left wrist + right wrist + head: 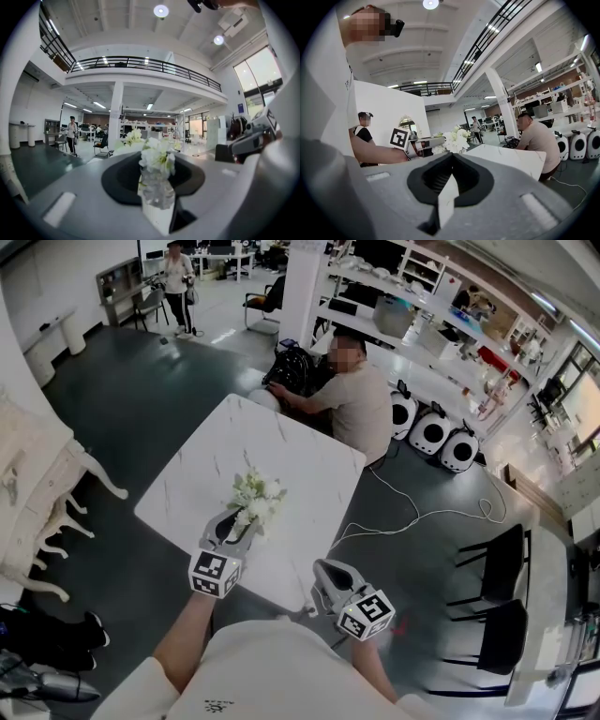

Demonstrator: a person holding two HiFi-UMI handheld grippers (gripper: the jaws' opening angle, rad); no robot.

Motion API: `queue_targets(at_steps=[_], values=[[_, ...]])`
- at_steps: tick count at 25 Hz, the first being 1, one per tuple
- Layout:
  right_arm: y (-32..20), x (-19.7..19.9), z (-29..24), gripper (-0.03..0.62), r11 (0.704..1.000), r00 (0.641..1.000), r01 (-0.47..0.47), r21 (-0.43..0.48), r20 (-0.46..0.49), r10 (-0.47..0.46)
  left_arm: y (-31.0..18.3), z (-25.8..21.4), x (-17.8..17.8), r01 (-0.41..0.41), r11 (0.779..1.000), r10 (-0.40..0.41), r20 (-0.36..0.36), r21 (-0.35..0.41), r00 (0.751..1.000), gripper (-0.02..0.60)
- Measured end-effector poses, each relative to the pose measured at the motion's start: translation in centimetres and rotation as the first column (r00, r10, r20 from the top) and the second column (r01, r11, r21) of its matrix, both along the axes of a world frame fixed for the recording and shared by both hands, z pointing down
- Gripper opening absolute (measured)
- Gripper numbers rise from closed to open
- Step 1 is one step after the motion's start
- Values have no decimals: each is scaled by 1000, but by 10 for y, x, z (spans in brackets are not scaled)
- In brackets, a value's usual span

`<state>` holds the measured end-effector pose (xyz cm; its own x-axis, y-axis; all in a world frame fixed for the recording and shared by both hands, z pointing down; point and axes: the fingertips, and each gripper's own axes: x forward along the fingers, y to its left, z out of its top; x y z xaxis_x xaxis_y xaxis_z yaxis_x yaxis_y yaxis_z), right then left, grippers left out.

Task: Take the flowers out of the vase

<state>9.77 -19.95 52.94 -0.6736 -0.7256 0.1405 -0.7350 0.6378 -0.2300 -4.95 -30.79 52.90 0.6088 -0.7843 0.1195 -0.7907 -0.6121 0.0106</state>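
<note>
- The left gripper sits at lower centre of the head view, its jaws drawn close and clamped on the lower part of the flowers.
- In the left gripper view the white blooms stand upright right in the middle of the frame. Just beneath them is a pale, blurred mass, and I cannot tell whether it is stems or glass.
- The right gripper, lower right of centre in the head view, has its jaws together with nothing between them. It is apart from the flowers, over the bench's near edge.
- In the right gripper view the flowers appear just above centre, touching the tip of the left gripper.
- The white marbled bench fills the middle of the head view, with the flowers over its near part.
- A seated person leans at the bench's far corner, above centre.
- Another person stands at the upper left.
- Black chairs stand at the right.
</note>
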Motion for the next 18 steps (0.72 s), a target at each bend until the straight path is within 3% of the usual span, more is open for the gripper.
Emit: queue_targets(at_steps=[18], values=[[4,2,-1,0,1000,1000,0,1,7,0,0,-27,-4,10,999,-9,-15,41,1000,120]])
